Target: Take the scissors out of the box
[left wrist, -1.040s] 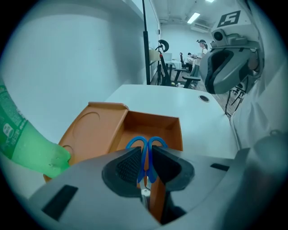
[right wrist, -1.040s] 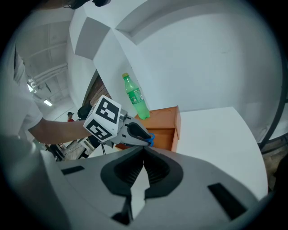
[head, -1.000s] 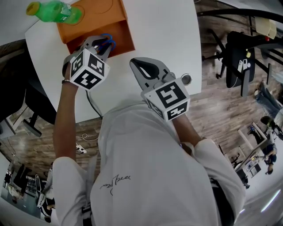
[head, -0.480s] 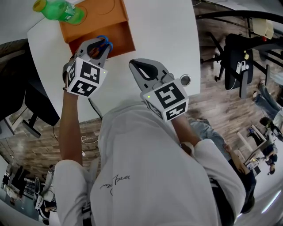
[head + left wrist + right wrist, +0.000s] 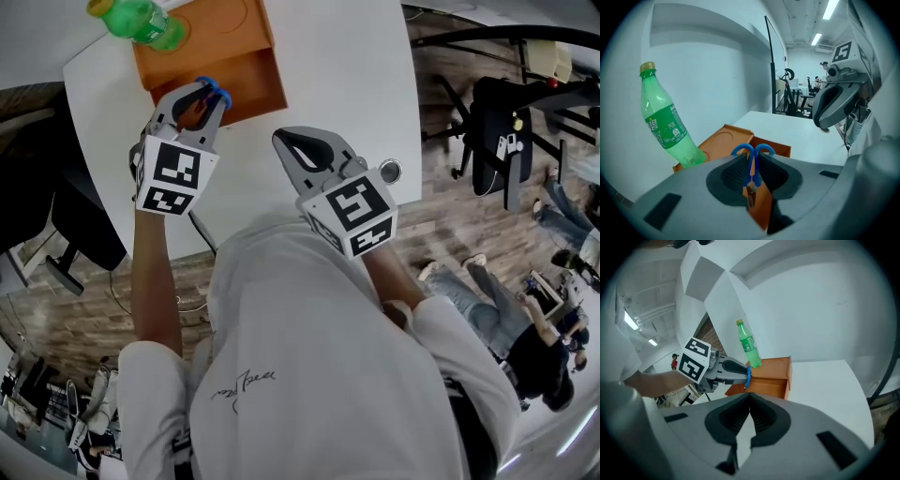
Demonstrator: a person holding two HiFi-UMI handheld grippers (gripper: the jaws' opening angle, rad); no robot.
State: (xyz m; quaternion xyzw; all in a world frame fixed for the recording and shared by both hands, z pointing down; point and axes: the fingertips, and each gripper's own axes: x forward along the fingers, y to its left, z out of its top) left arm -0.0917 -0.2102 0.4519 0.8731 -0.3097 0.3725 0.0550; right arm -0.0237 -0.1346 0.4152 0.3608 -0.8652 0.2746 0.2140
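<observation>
1. Your left gripper (image 5: 204, 97) is pinching the scissors (image 5: 751, 161) between its two jaws. The pads press on them just under the blue rings.
2. The scissors stand up and down in the grip. The blue rings are on top, and the blades point down at the orange box (image 5: 246, 86).
3. They hang over the open part of the box. I cannot tell if the tips are out of it yet.
4. So I think your next move is straight up, along the long way of the scissors. Then go sideways to the bare white table (image 5: 347, 66).
5. Your right gripper (image 5: 302, 150) has its jaws together with nothing in them. It hangs over the table, well apart from the box. The left one is nearer, so let it do the job.
6. Mind the green bottle (image 5: 141, 19) by the far corner of the box.
</observation>
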